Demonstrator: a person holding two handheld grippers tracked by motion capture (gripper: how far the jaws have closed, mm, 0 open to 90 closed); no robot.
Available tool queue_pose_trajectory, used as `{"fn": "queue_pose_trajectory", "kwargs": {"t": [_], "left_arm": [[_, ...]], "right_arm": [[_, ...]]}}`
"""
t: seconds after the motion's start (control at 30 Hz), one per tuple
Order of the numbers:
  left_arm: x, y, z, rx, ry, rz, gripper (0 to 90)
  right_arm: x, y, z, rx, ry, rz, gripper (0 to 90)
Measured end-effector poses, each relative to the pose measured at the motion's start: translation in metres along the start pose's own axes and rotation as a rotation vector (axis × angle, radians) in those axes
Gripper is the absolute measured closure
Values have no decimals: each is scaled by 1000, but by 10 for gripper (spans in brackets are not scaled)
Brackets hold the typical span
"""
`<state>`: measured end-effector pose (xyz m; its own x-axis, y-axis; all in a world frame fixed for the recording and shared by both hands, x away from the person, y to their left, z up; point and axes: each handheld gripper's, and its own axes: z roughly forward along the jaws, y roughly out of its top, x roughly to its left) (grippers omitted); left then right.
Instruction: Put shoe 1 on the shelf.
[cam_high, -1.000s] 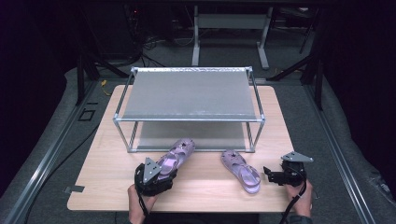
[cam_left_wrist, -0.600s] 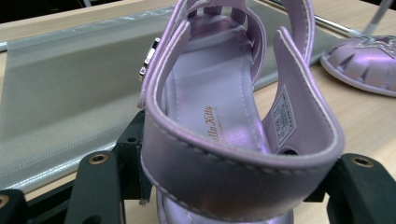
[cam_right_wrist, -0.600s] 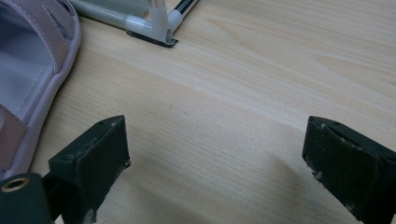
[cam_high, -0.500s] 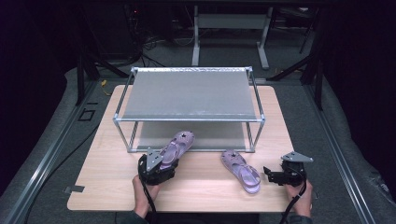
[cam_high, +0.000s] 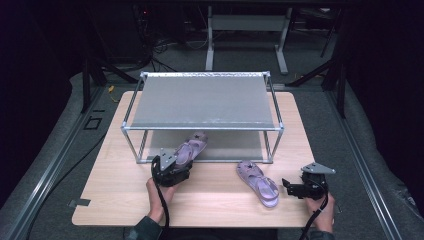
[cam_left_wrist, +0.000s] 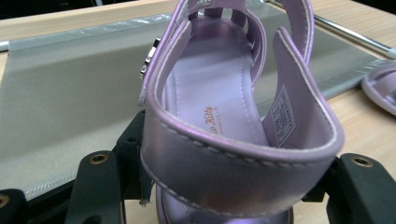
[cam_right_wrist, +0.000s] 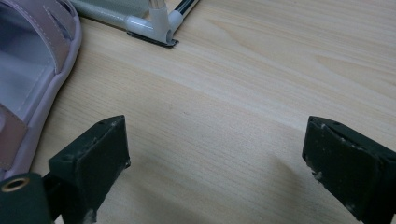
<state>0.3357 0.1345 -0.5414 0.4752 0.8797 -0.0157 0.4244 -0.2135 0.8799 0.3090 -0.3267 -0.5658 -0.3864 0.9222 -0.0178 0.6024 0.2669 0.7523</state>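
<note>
Moved: left sandal (cam_high: 189, 150) now toe-first onto the lower shelf (cam_high: 235, 145) of the rack (cam_high: 202, 100), further in than a second ago.
Left tongs (cam_high: 176, 170): clamped on its heel strap (cam_left_wrist: 233, 158).
Right tongs (cam_high: 290, 187): apart, idle on the counter (cam_high: 110, 195).
Second sandal (cam_high: 257, 182): on counter, just beside them.
Meaning: first sandal nearly shelved; release likely next.

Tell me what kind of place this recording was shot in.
Most likely a lab or data-collection studio, not a home. A bare wooden table stands on grey carpet among dark metal stands and loose floor cables. On it are a two-tier shoe rack and purple sandals; the left gripper holds one sandal.
</note>
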Motion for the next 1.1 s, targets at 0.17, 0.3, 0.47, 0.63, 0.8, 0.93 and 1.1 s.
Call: {"fn": "queue_pose_trajectory", "kwargs": {"t": [0.17, 0.3, 0.47, 0.63, 0.8, 0.93, 1.1], "left_arm": [[5, 4, 13, 5, 19, -26, 370], [5, 6, 21, 22, 43, -43, 370], [8, 9, 29, 28, 70, -74, 371], [10, 11, 39, 44, 101, -79, 370], [14, 12, 48, 60, 109, -133, 371], [17, 16, 52, 61, 124, -122, 370], [17, 19, 60, 55, 149, -148, 370]], "right_arm": [[0, 0, 0, -1, -1, 1, 66], [0, 0, 0, 0, 0, 0, 66], [0, -1, 1, -18, -4, 2, 66], [0, 0, 0, -2, -1, -1, 66], [0, 0, 0, -3, 1, -1, 66], [0, 0, 0, -3, 1, -2, 66], [0, -1, 0, -13, 2, -1, 66]]}}
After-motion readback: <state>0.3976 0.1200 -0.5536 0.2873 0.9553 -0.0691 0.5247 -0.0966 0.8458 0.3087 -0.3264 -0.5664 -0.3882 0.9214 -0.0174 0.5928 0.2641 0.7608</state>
